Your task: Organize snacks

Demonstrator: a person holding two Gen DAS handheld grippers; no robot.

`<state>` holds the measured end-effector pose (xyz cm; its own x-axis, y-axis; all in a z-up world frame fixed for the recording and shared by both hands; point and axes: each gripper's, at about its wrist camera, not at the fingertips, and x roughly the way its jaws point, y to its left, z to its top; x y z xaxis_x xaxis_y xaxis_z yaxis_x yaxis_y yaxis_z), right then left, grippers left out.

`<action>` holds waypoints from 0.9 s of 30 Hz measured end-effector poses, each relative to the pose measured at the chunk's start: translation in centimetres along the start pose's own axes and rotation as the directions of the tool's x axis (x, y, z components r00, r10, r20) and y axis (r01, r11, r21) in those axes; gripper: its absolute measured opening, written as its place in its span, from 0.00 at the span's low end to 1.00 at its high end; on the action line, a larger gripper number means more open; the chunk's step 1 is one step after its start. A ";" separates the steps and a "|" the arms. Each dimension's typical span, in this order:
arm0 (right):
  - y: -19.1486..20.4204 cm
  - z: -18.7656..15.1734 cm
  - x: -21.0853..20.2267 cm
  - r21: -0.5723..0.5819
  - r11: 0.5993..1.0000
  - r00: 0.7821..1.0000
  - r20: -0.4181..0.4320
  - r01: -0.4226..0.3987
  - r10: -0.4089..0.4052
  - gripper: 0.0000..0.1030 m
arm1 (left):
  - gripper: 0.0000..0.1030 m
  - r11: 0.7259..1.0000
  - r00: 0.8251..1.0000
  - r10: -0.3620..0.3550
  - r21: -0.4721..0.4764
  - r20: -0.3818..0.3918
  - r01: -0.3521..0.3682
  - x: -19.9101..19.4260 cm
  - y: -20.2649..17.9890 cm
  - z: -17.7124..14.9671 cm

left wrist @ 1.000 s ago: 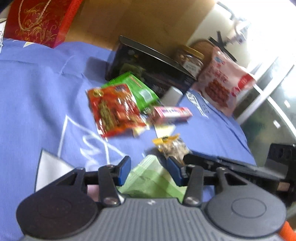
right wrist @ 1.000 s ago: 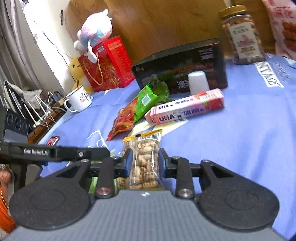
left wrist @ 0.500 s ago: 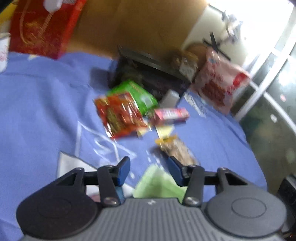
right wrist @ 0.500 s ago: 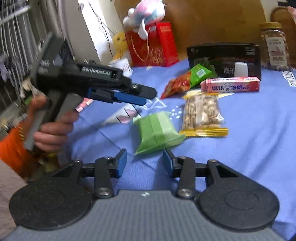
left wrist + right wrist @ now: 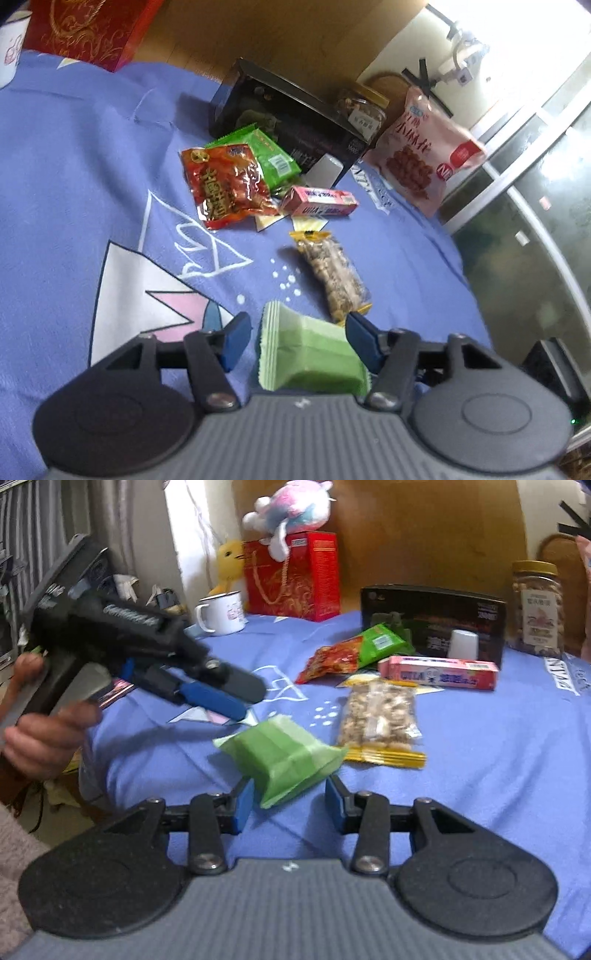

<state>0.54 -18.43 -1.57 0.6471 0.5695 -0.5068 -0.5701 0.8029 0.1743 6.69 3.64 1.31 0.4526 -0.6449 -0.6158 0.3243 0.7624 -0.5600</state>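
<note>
Snacks lie scattered: green pack point(image 5: 310, 354) nearest, nut bag point(image 5: 334, 275) beside it, others far. Both claws, left gripper point(image 5: 297, 338) and right gripper point(image 5: 290, 805), are spread, grasping nothing. Sorting looks barely begun.

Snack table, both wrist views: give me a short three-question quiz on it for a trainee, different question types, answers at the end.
1. True or false: the left gripper is clamped shut on the light green packet.
2. Multiple choice: what lies directly beside the light green packet? A) white mug B) peanut packet C) nut jar
3. Fill in: the white cup stands in front of the ___ box.

Key: 1 false, its jaws are open around the packet. 2 B. 3 black.
</note>
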 end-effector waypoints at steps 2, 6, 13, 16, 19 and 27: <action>0.7 -0.4 0.0 -0.006 1.000 1.000 0.009 -0.012 0.012 0.43 | 0.35 1.000 0.999 0.004 0.018 -0.052 -0.003 1.3 -0.2 -0.4; 1.0 0.2 0.3 -0.007 1.000 1.000 0.004 -0.013 0.013 0.27 | 0.33 0.998 0.999 0.024 0.061 -0.041 -0.022 0.3 -0.9 -0.4; -1.4 3.8 -0.4 0.131 0.983 0.986 0.122 -0.130 0.114 0.26 | 0.30 0.998 0.996 -0.023 0.065 0.084 0.017 -2.4 -1.4 3.5; -2.8 6.2 0.0 0.149 0.981 0.980 0.175 -0.124 0.097 0.24 | 0.30 0.997 0.988 -0.025 0.081 0.149 0.013 -2.1 -2.1 6.4; -4.5 9.0 0.9 0.142 0.988 0.978 0.207 -0.067 0.036 0.24 | 0.30 0.995 0.978 -0.032 0.096 0.204 0.013 -0.7 -3.0 10.0; -12.1 15.9 4.8 0.210 0.974 0.963 0.235 0.083 -0.132 0.24 | 0.30 0.994 0.973 -0.028 0.111 0.227 0.003 7.3 -3.5 20.5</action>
<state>18.59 -22.57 7.27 0.8177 0.4836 -0.3124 -0.3956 0.8662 0.3053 25.88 -2.61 10.08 0.6201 -0.6372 -0.4576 0.4159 0.7616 -0.4969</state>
